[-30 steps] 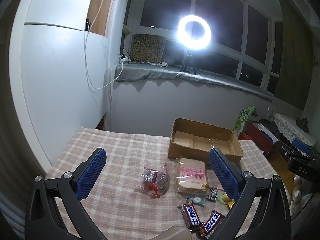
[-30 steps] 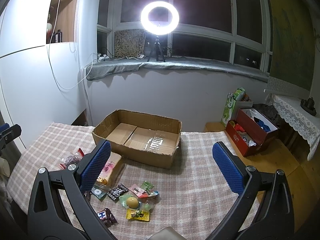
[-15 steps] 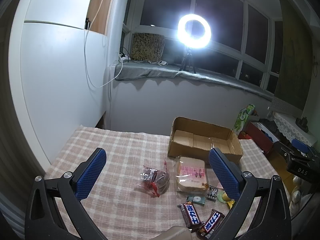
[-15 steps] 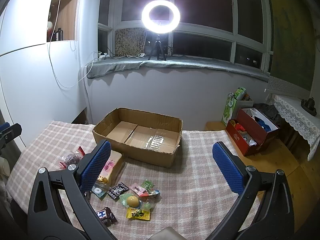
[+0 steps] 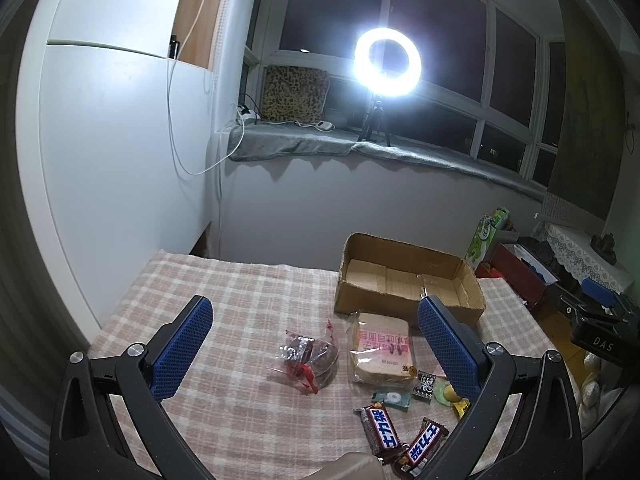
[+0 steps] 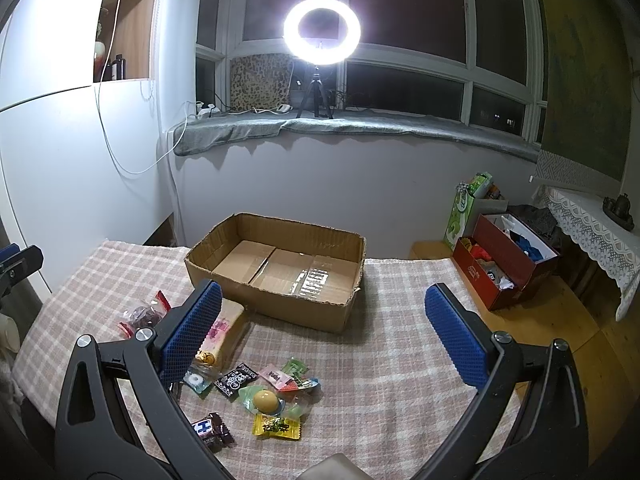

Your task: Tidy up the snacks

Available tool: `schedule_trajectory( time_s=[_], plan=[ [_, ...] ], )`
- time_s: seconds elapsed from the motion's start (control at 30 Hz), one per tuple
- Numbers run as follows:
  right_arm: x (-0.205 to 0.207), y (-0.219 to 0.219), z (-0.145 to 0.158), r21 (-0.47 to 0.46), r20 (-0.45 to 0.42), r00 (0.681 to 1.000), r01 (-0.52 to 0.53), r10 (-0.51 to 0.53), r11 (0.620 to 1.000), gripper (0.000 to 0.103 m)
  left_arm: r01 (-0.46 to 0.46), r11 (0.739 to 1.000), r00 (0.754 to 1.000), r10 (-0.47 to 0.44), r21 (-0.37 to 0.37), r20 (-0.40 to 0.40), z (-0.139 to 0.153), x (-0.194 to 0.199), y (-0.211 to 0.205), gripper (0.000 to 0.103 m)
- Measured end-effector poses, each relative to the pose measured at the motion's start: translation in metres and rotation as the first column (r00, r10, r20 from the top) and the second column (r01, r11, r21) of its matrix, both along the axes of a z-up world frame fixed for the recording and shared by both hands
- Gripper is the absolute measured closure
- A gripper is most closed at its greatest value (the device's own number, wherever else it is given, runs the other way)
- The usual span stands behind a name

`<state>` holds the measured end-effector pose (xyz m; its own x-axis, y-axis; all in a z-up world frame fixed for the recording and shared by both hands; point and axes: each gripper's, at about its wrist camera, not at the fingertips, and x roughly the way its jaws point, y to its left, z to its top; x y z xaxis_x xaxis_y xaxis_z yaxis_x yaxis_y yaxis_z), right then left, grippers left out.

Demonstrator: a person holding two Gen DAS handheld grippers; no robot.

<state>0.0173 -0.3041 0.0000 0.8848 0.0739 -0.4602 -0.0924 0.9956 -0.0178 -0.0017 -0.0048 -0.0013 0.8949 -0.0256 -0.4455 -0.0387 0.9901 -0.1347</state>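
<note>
Your checked tabletop (image 6: pixel 400 360) carries everything here, and the biggest thing on it is the open cardboard box (image 6: pixel 280 268), sitting toward the far edge with nothing inside but its folded flaps. Just in front of the box's near left corner lies the wrapped bread pack (image 5: pixel 382 350), flat on the cloth. To its left, a little apart, is the clear bag of dark snacks with red trim (image 5: pixel 308 354). Nearer to you, two chocolate bars (image 5: pixel 380 428) lie side by side at an angle, close to the tabletop's front edge. Between them and the bread sits a loose scatter of small sweets: a black-wrapped one (image 6: pixel 236 380), a pink packet (image 6: pixel 274 376), a round yellow candy in clear wrap (image 6: pixel 266 400) and a yellow sachet (image 6: pixel 276 426). Your left claw (image 5: pixel 316 344) hangs above the snack bag and bread with its fingers spread wide, gripping nothing. Your right claw (image 6: pixel 320 340) hovers over bare cloth in front of the box, likewise spread wide and empty, the sweets lying just below its left finger.
</note>
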Motion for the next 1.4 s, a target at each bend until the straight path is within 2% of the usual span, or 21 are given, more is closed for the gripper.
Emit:
schedule_trajectory(
  time_s=[0.8,1.2,1.4],
  plan=[
    [-0.002,0.003,-0.013,-0.008,-0.026,1.000,-0.015,0.015,1.000,0.000,0.008,1.000,1.000,-0.008,-0.015,-0.025,-0.009,0.000,0.003,0.001],
    [0.003,-0.001,-0.037,-0.005,-0.117,0.992,-0.057,0.056,0.998,0.000,0.009,0.998,0.995,-0.014,-0.055,-0.100,-0.032,0.002,0.015,0.001],
    [0.005,-0.002,-0.054,0.035,-0.193,0.976,-0.093,0.098,0.995,0.000,0.033,0.995,0.987,-0.047,-0.092,-0.152,-0.048,0.005,0.014,0.001]
  ],
)
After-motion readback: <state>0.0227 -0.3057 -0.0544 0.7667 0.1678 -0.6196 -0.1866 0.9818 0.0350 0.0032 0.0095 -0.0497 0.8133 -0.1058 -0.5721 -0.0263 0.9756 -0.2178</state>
